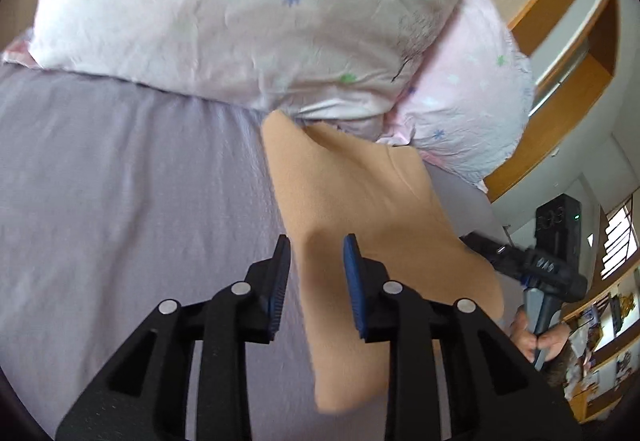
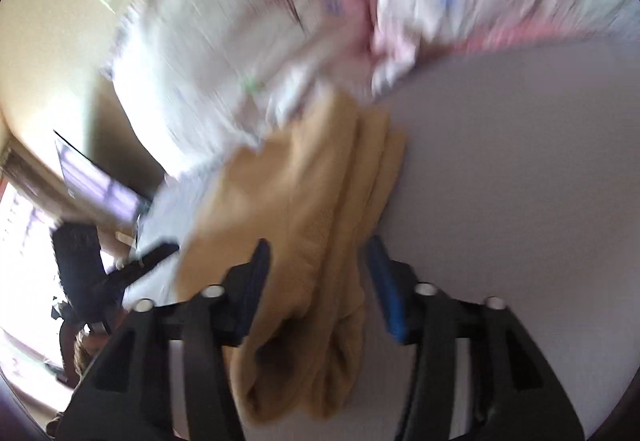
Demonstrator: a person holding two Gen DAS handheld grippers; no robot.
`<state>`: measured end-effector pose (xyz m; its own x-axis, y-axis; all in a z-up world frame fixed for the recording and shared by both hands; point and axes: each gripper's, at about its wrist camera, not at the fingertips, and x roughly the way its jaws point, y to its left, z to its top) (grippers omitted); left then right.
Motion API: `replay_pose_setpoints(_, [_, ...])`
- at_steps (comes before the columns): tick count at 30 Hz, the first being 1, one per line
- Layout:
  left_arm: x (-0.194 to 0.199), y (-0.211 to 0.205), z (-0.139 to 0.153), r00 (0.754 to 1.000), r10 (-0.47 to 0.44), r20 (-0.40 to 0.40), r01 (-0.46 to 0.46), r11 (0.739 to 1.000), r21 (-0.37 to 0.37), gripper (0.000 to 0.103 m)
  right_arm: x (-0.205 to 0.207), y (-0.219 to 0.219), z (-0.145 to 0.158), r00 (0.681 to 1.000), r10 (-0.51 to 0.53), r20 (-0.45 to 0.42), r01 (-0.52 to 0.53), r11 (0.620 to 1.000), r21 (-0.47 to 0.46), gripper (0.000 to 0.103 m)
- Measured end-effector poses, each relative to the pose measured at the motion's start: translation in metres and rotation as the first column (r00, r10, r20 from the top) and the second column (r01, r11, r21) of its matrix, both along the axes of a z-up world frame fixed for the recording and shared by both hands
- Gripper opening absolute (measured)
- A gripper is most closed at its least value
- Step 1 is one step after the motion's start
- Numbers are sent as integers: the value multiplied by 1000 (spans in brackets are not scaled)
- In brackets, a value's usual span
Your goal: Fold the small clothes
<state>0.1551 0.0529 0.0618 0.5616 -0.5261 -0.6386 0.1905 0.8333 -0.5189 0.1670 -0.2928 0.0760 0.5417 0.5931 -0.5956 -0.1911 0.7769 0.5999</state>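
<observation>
A tan garment (image 1: 360,209) lies folded on the lilac bedsheet (image 1: 120,181), its far end against the pillows. My left gripper (image 1: 316,281) is open, its blue-padded jaws standing either side of the garment's near left edge, not closed on it. In the blurred right wrist view the same tan garment (image 2: 312,221) shows as stacked folded layers. My right gripper (image 2: 320,281) is open with the jaws wide around the folded bundle's near end. The right gripper also shows in the left wrist view (image 1: 548,273), held by a hand at the garment's right side.
A white pillow with flower prints (image 1: 240,21) and a pink pillow (image 1: 472,89) lie at the head of the bed. Wooden shelving (image 1: 568,53) stands at the right. Bare lilac sheet (image 2: 520,181) stretches to the right of the garment.
</observation>
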Motion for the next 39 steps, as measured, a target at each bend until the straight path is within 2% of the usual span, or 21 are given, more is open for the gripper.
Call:
replay_pose_setpoints(2, [-22, 0, 14, 998, -42, 49, 44, 999, -31, 28, -28, -6, 22, 996, 26, 85, -36, 992, 123, 77])
replay_pose_setpoints(3, [-30, -5, 20, 995, -72, 66, 75, 996, -47, 33, -41, -1, 30, 991, 83, 102, -102, 974, 202, 83])
replay_pose_setpoints(4, [-38, -14, 25, 991, -104, 84, 109, 992, -63, 36, -44, 4, 33, 988, 114, 101, -135, 964, 230, 90])
replay_pose_setpoints(6, [-46, -35, 27, 978, -183, 100, 192, 978, -85, 46, -51, 23, 28, 979, 196, 52, -203, 945, 255, 91])
replay_pose_setpoints(7, [-47, -45, 24, 973, -211, 92, 219, 972, -88, 46, -49, 28, 22, 979, 202, 21, -200, 948, 246, 91])
replay_pose_setpoints(9, [-44, -64, 14, 968, -247, 52, 250, 966, -60, 52, -39, 30, -2, 984, 155, -87, -134, 968, 211, 91])
replay_pose_setpoints(11, [-38, -79, -3, 966, -257, -21, 258, 966, 15, 54, -29, 25, -25, 976, 116, -183, -77, 975, 207, 86])
replay_pose_setpoints(13, [-39, -89, -14, 965, -253, -63, 259, 957, 127, 54, -31, 16, -33, 973, 111, -205, -56, 965, 255, 85])
replay_pose_setpoints(14, [-44, -89, -13, 966, -254, -53, 259, 955, 146, 54, -37, 15, -27, 975, 110, -193, -62, 968, 243, 85])
replay_pose_setpoints(15, [-50, -84, -8, 966, -255, -33, 257, 956, 142, 61, -45, 16, -19, 979, 111, -172, -72, 973, 221, 87])
replay_pose_setpoints(16, [-54, -78, -4, 968, -251, -22, 252, 958, 134, 66, -57, 15, -7, 986, 113, -124, -87, 977, 194, 95])
replay_pose_setpoints(17, [-62, -68, 2, 974, -227, -3, 225, 965, 133, 76, -66, 15, 1, 990, 114, -83, -98, 980, 173, 102])
replay_pose_setpoints(18, [-70, -63, 7, 981, -196, 8, 193, 970, 149, 88, -76, 14, 7, 993, 111, -42, -104, 984, 144, 102])
replay_pose_setpoints(20, [-84, -52, 11, 994, -108, 29, 98, 969, 225, 98, -100, 14, 18, 997, 71, 20, -71, 997, 22, 102])
replay_pose_setpoints(21, [-89, -51, 11, 997, -62, 34, 51, 960, 277, 101, -107, 14, 18, 999, 46, 23, -45, 998, -32, 102])
replay_pose_setpoints(23, [-94, -52, 6, 1000, 12, 27, -21, 922, 386, 101, -115, 23, 13, 1000, -13, 8, 14, 982, -191, 102])
replay_pose_setpoints(24, [-93, -54, 3, 999, 29, 13, -32, 907, 419, 101, -119, 31, 7, 999, -33, -9, 29, 958, -286, 102])
replay_pose_setpoints(29, [-87, -60, -22, 996, 60, -63, -21, 871, 490, 101, -130, 61, -14, 999, -34, 20, 40, 871, -489, 102])
replay_pose_setpoints(32, [-82, -63, -30, 995, 73, -74, -22, 848, 530, 101, -131, 73, -24, 999, -29, 22, 37, 848, -529, 102])
replay_pose_setpoints(35, [-80, -65, -36, 993, 70, -98, -8, 850, 526, 101, -124, 82, -39, 1000, -30, 5, 28, 843, -537, 102])
replay_pose_setpoints(39, [-84, -67, -36, 993, 72, -91, -12, 841, 540, 101, -127, 85, -44, 999, -38, -1, 32, 837, -546, 102])
